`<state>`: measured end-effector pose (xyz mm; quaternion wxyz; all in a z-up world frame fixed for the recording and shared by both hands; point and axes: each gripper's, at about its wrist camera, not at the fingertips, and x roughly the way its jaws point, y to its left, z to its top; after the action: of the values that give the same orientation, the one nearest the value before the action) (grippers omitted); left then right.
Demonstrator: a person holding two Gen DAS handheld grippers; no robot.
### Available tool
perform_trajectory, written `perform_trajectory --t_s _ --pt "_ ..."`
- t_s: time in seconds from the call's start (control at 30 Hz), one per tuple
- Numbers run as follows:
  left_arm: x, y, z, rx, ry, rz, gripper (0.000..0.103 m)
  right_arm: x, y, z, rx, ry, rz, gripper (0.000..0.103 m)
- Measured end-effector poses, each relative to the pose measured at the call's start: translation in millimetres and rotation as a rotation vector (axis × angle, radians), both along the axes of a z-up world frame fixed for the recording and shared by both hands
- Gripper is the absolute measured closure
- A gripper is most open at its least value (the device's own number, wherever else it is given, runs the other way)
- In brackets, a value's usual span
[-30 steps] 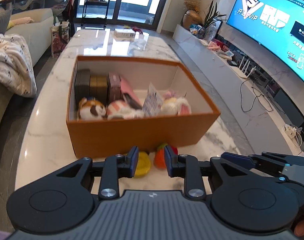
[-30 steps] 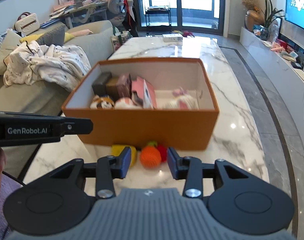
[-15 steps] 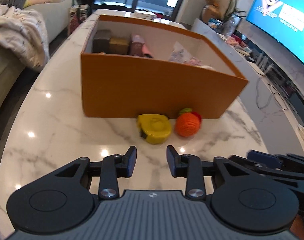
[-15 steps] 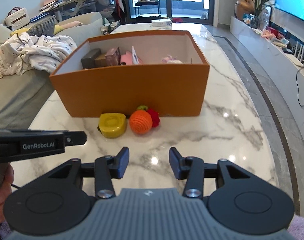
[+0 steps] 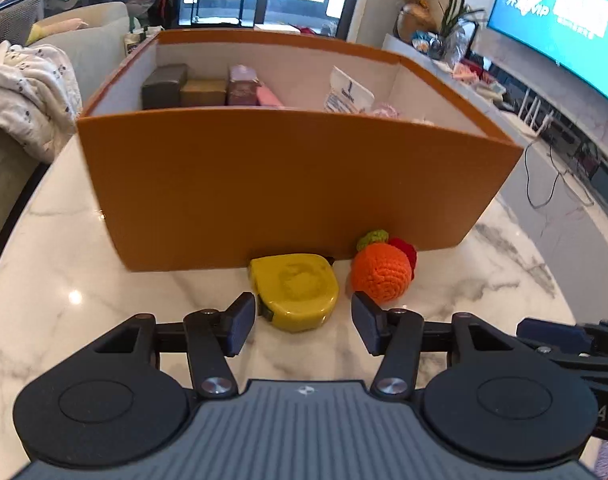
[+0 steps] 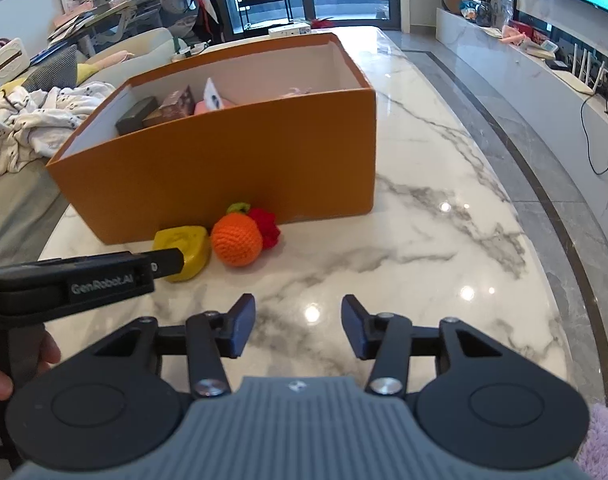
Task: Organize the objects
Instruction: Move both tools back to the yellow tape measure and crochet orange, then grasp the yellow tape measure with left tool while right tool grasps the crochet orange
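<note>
Risk: left gripper [image 5: 302, 322] closing off-centre on yellow tape measure [image 5: 295, 290] could push it against orange box [image 5: 296, 184] or nudge crochet orange [image 5: 381, 276] away. Both on tabletop [image 5: 84, 280] just before box front wall. Left jaws just opened wider, empty, tape measure just ahead between tips. Right gripper [image 6: 298, 328] released, jaws widening, empty; crochet orange [image 6: 236, 242] well ahead, leftward.

Only readable bits: "GenRobot.AI" on the left gripper [image 6: 160, 266] body, and "VIP" on the TV screen [image 5: 563, 20].
</note>
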<state>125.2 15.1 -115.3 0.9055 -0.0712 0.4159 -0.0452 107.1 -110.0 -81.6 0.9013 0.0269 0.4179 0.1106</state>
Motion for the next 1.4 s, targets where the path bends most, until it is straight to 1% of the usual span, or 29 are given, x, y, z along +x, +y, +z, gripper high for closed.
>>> perform_trajectory --t_s 0.07,0.13,0.27,0.43,0.47,0.53,0.6,0.67,0.8,0.9,1.0,1.07,1.1,1.13,1.27,1.4 --pt "3 -3 -3 0.021 0.001 -0.007 0.037 3 -2 -2 0.011 0.001 -0.002 0.051" --pt "5 -6 -6 0.048 -0.005 -0.010 0.037 6 -4 -4 0.020 0.003 -0.011 0.051" --pt "9 -11 -15 0.083 0.019 -0.026 0.037 13 -6 -10 0.028 0.018 -0.021 0.051" --pt "13 -16 -19 0.121 -0.009 -0.021 0.037 17 -3 -15 0.028 0.028 -0.017 0.051" --pt "13 -17 -19 0.126 -0.016 -0.020 0.036 18 -2 -15 0.029 0.027 -0.014 0.051" --pt "15 -19 -21 0.139 -0.018 -0.013 0.035 19 0 -15 0.033 0.024 -0.012 0.051" --pt "15 -18 -22 0.155 -0.022 -0.033 0.038 20 2 -13 0.040 0.018 -0.007 0.051" --pt "15 -13 -21 0.147 -0.010 -0.043 0.038 22 5 -10 0.053 0.005 0.003 0.051" --pt "9 -1 -18 0.140 0.020 -0.028 0.038 27 14 -6 0.080 -0.012 0.023 0.051" --pt "6 11 -15 0.114 0.037 -0.022 0.038 35 24 -7 0.091 -0.007 0.037 0.051" --pt "4 17 -14 0.117 0.047 -0.021 0.038 44 34 -9 0.100 0.008 0.056 0.051" --pt "4 20 -14 0.115 0.052 -0.024 0.038 50 41 -10 0.107 0.023 0.063 0.048" --pt "4 21 -14 0.114 0.056 -0.025 0.038 52 44 -10 0.107 0.028 0.064 0.040" --pt "4 22 -13 0.113 0.058 -0.027 0.038 55 47 -11 0.102 0.030 0.066 0.036" --pt "4 23 -12 0.120 0.059 -0.047 0.038 65 58 -16 0.060 0.043 0.068 0.037" --pt "7 25 -12 0.104 0.061 -0.051 0.038 74 66 -22 0.016 0.064 0.060 0.038"
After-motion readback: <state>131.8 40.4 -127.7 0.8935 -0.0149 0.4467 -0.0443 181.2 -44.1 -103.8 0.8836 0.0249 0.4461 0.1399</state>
